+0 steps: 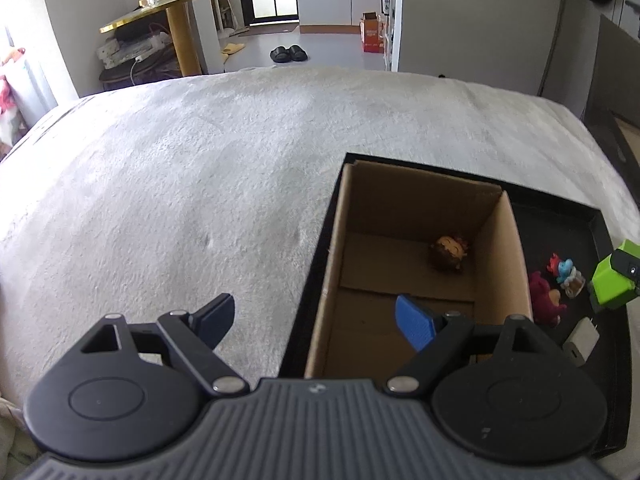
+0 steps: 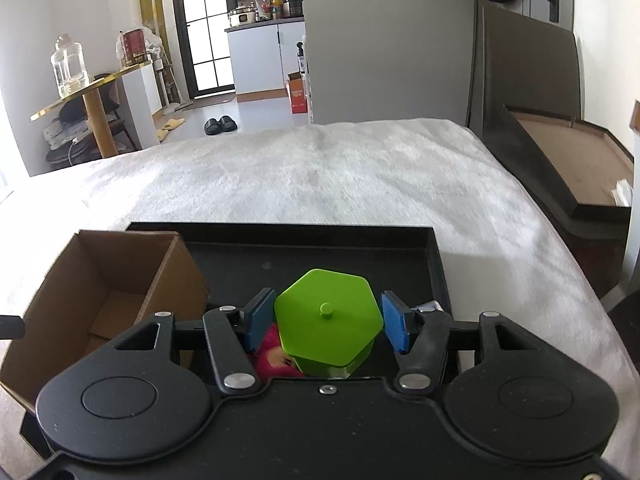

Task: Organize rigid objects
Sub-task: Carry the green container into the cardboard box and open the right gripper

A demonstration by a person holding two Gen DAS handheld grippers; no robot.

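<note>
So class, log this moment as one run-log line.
left tool: open, empty | right tool: holding green hexagonal container | cardboard box: one figurine inside

The hexagonal container [image 2: 328, 320] is bright green, the tray [image 2: 280, 229] black. The cardboard box [image 1: 420, 208] is plain brown, the bedcover [image 1: 180, 180] white. The claw pads [image 2: 394, 326] are blue.

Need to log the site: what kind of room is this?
Likely a small studio flat: the work sits on a bed, a kitchen counter with pots lies beyond, and slippers are on the floor.
</note>
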